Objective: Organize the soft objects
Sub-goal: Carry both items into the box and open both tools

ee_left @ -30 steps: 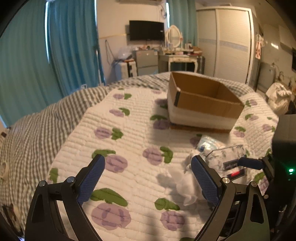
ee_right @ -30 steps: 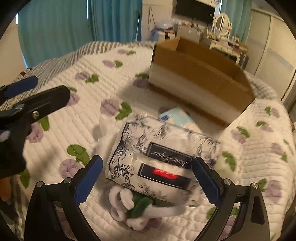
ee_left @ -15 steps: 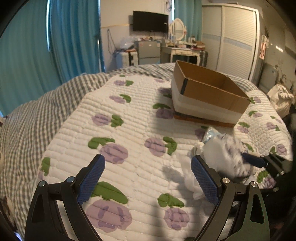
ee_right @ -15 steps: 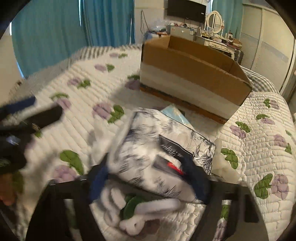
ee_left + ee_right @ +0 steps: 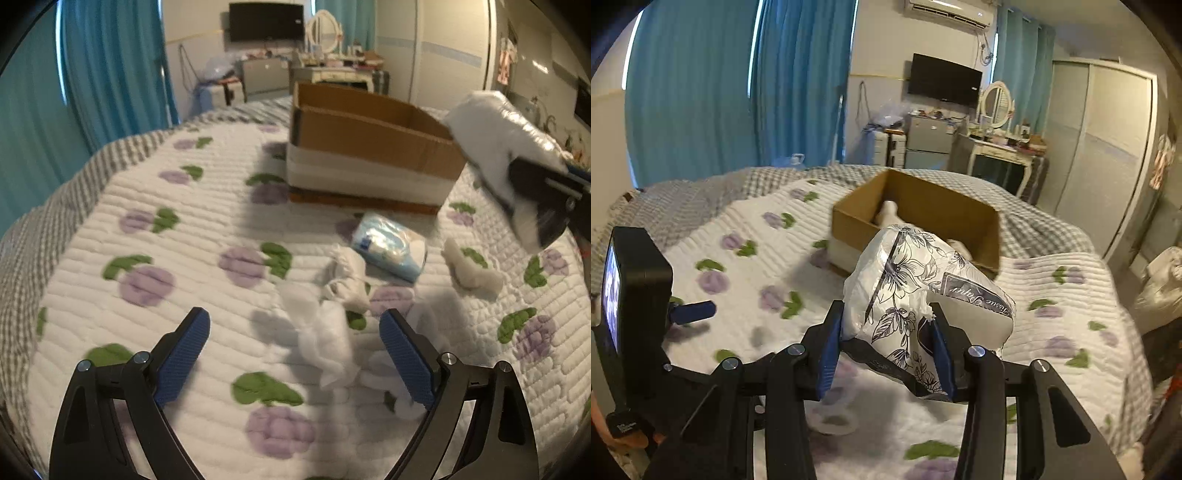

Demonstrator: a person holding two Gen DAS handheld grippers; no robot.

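Note:
My right gripper [image 5: 886, 332] is shut on a white tissue pack with black flower print [image 5: 916, 280] and holds it up in the air, short of the open cardboard box [image 5: 960, 214]. The pack also shows at the right of the left wrist view [image 5: 502, 147]. A white soft item [image 5: 890, 214] lies inside the box. My left gripper [image 5: 295, 354] is open and empty, low over the quilt. Between its fingers lie white socks [image 5: 325, 339]. Beyond them are a blue-white pack [image 5: 388, 243] and a white wad [image 5: 469, 273].
The box [image 5: 369, 147] stands on the flowered quilt [image 5: 184, 240] of a bed with a grey checked cover. Blue curtains [image 5: 720, 92], a dresser and a wardrobe stand behind. The left gripper's camera body [image 5: 631, 295] shows at the left of the right wrist view.
My right gripper closed on the flower-print tissue pack and lifted it off the quilt toward the box. My left gripper moved forward over the white socks.

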